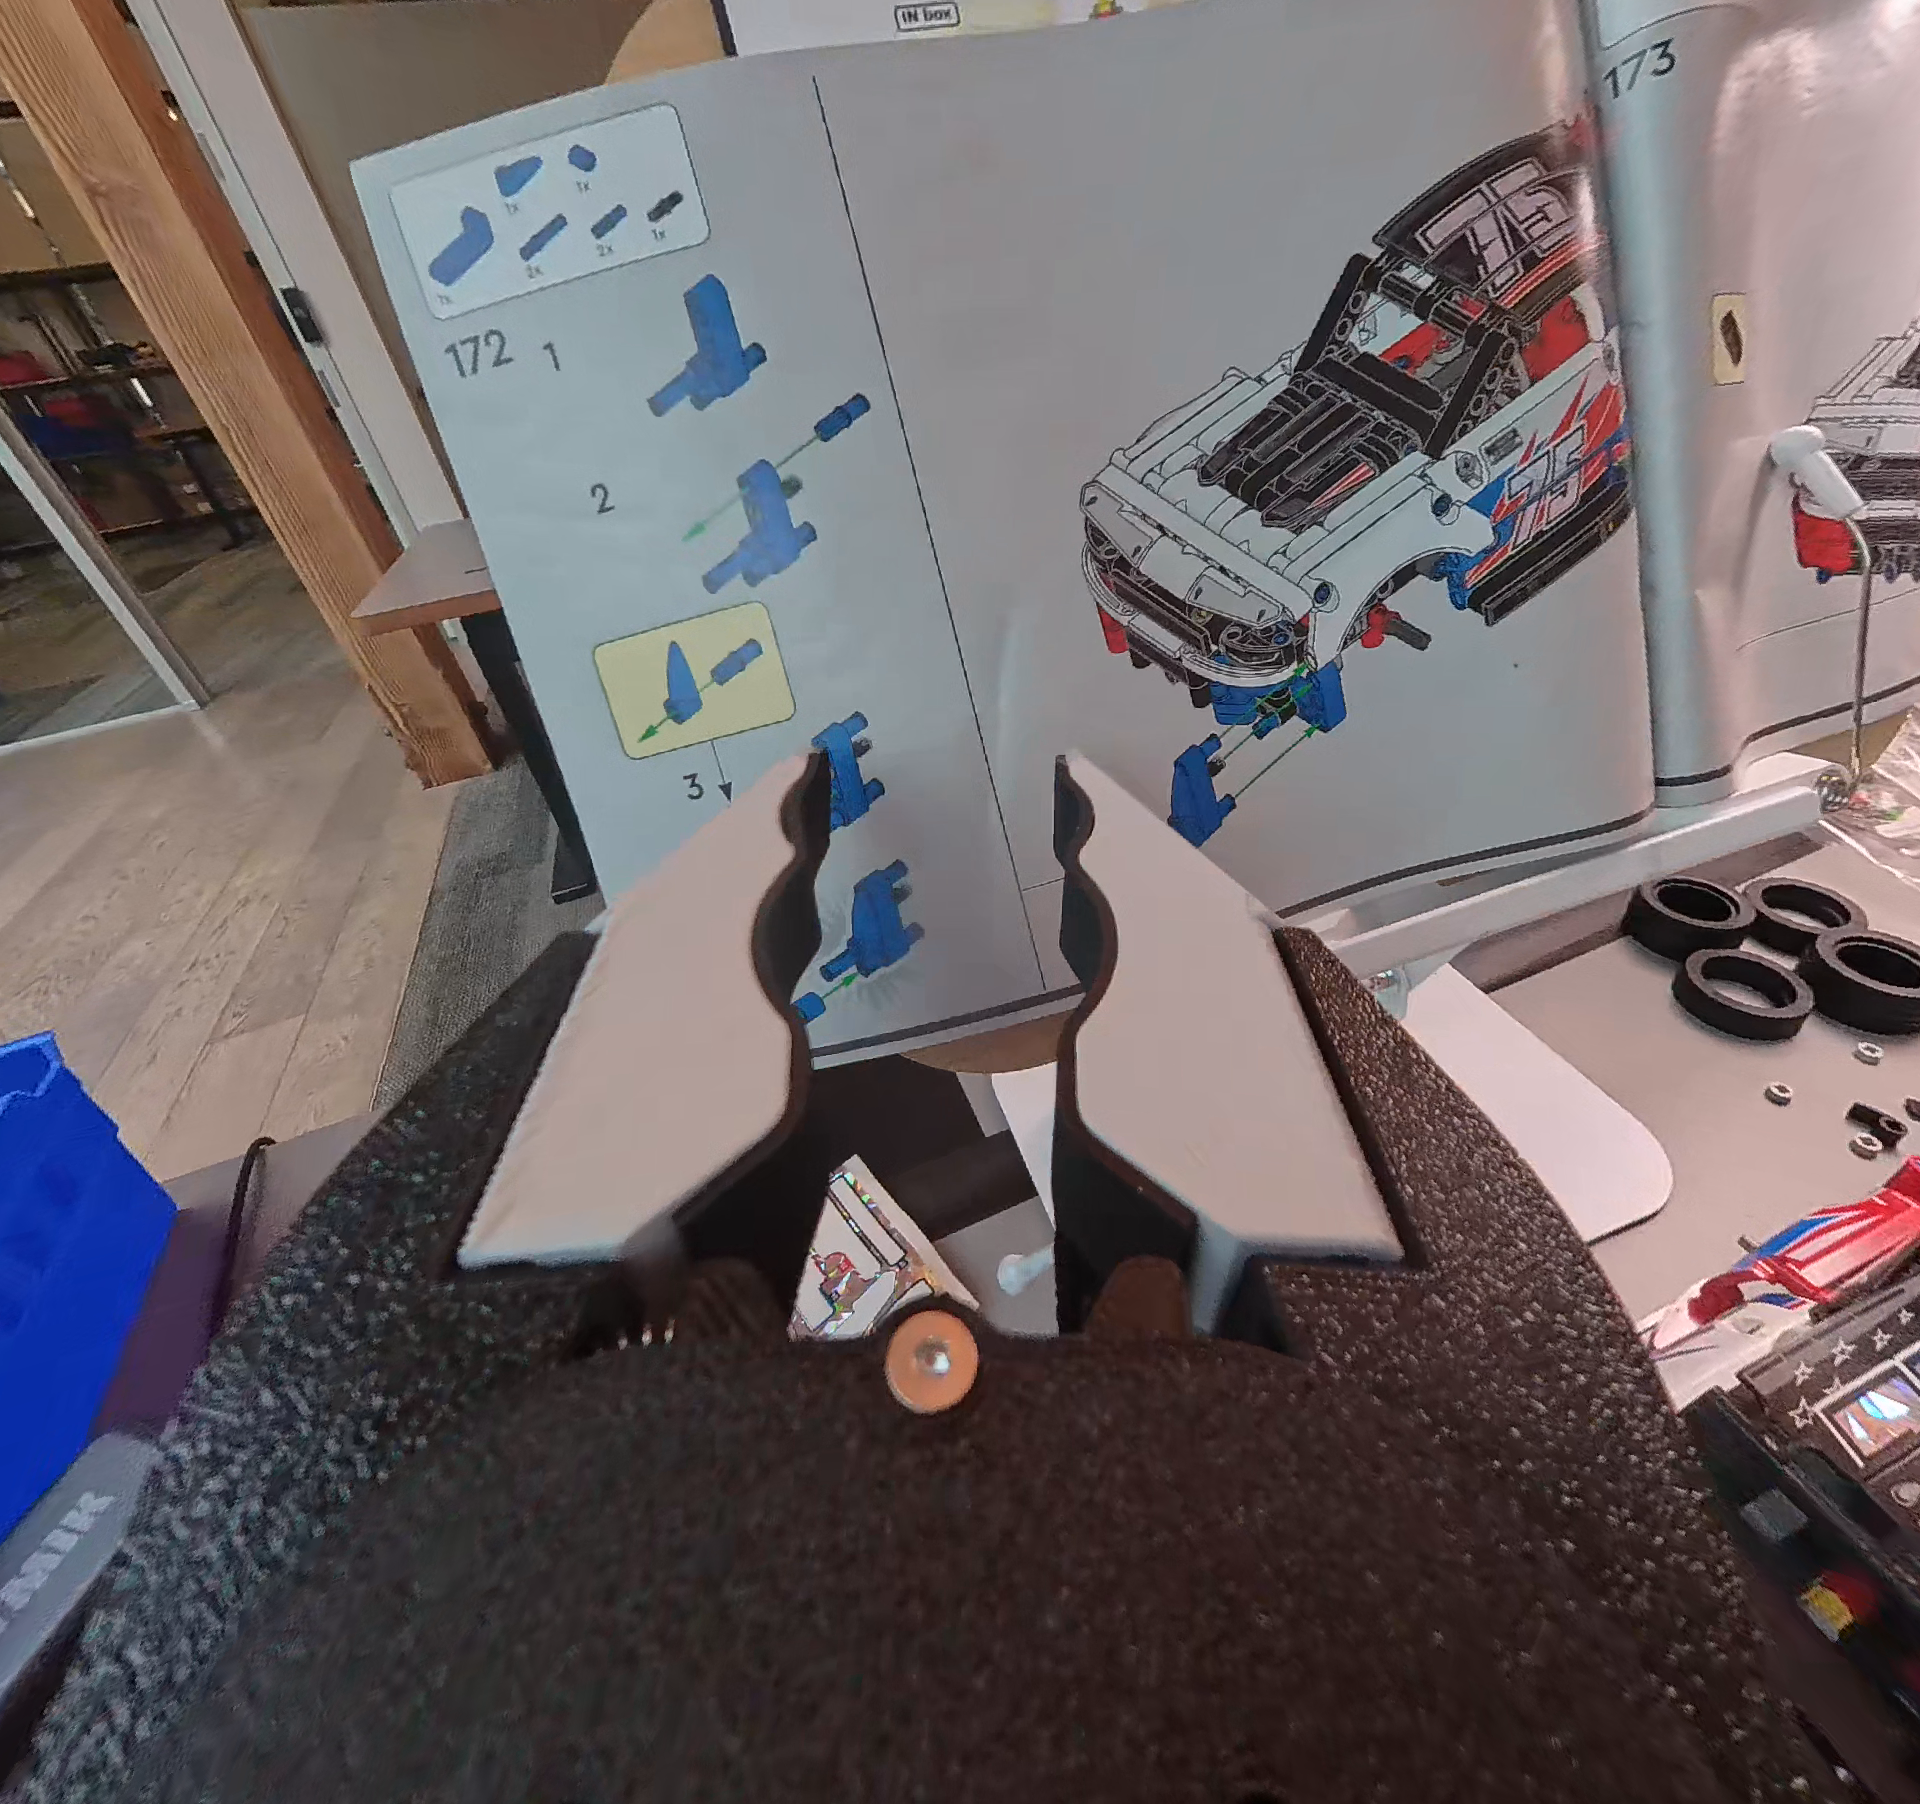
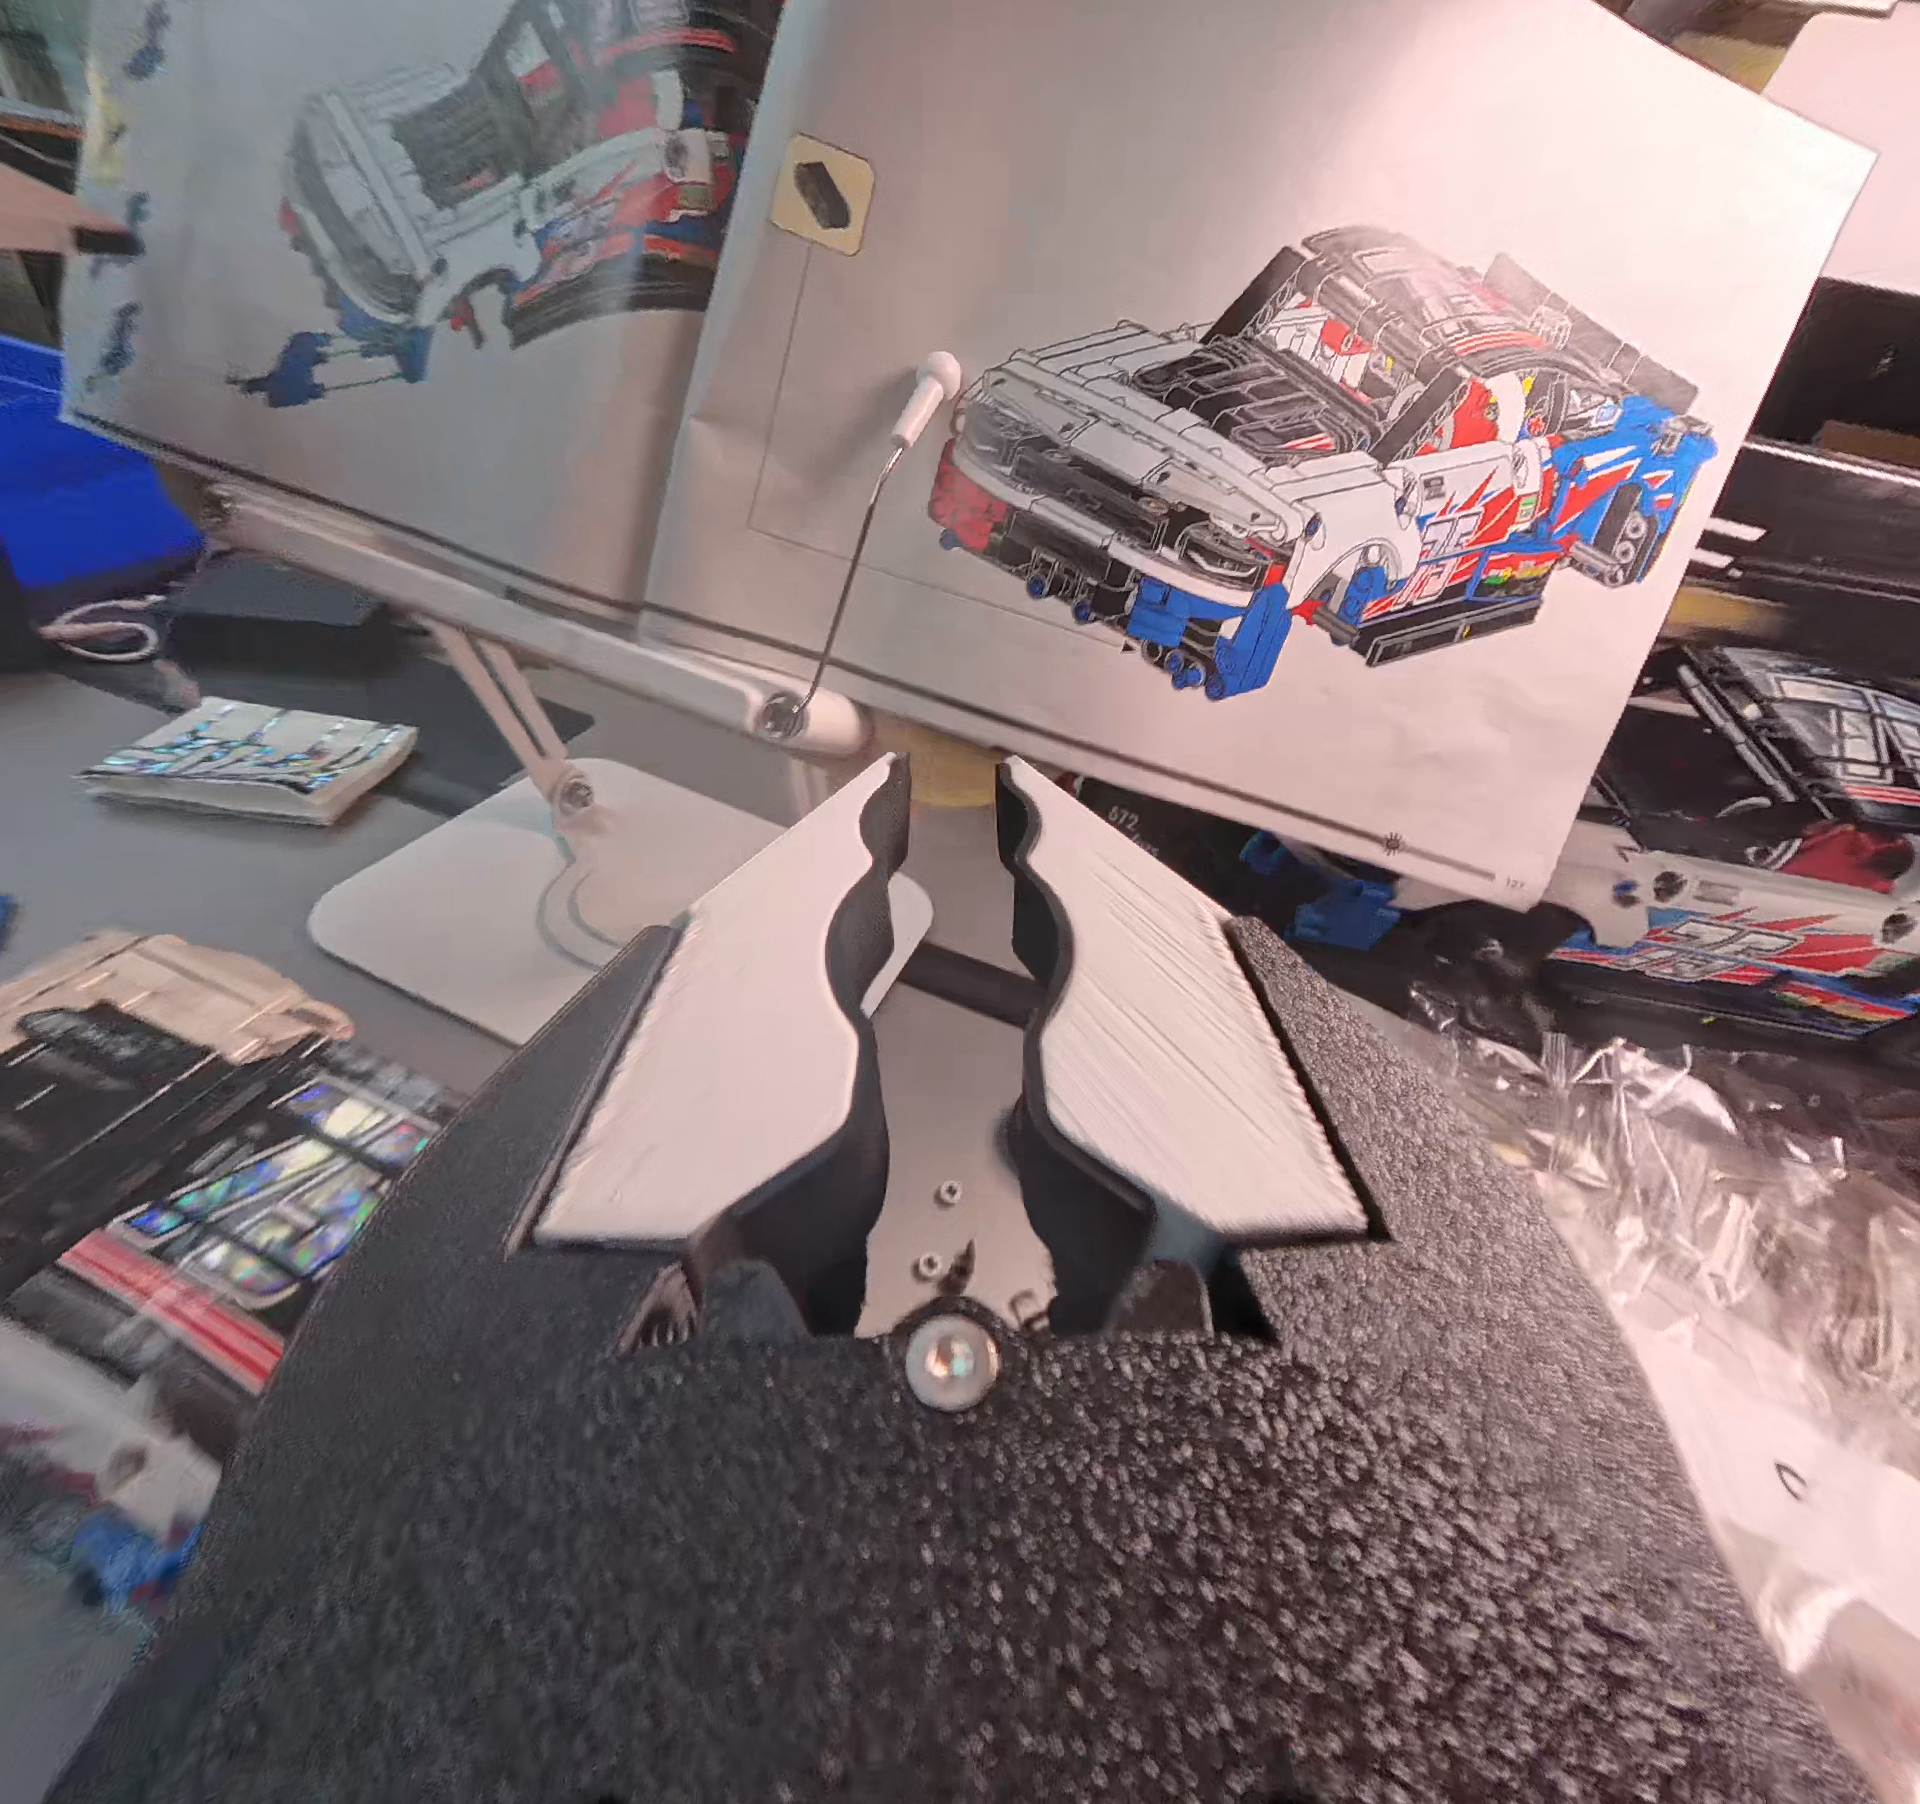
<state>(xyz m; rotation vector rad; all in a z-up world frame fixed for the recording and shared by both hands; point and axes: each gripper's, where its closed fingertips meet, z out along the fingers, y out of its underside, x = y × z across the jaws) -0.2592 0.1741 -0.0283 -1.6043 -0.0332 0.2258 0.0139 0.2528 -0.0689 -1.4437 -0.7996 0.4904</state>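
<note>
Thin, floppy paper booklet point(image 1: 1039, 404) stands before me on its stand point(image 2: 499, 881); my left gripper point(image 1: 940, 767) and right gripper point(image 2: 951, 767) gape empty just below it, and I would pinch a page edge.

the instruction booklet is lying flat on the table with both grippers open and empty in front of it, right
Not quite. The instruction booklet stands propped upright on a white stand, as the right wrist view shows. The rest holds: left gripper and right gripper are open and empty in front of it.
</note>
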